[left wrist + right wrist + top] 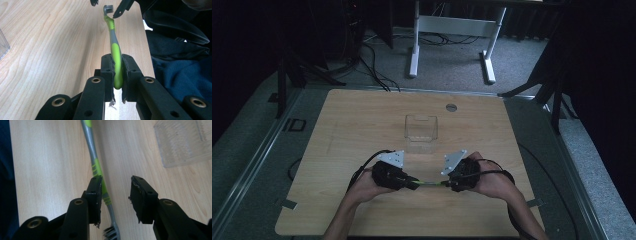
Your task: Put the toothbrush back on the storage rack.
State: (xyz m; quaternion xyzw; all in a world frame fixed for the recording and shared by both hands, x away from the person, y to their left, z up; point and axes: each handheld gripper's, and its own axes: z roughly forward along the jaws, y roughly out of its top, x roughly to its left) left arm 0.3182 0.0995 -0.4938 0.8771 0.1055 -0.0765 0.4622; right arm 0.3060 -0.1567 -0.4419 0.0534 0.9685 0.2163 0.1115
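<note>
Toothbrush (115,50) spans level between both grippers above the table (352,120), bristle head toward the right gripper (115,192). Left gripper (117,72) clamps its handle end; right jaws stand apart.

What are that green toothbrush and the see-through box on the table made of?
Green and grey toothbrush: likely moulded plastic, smooth with a slight sheen, and dark bristles. See-through box: probably clear rigid plastic, judging by its transparent walls and straight edges.
</note>
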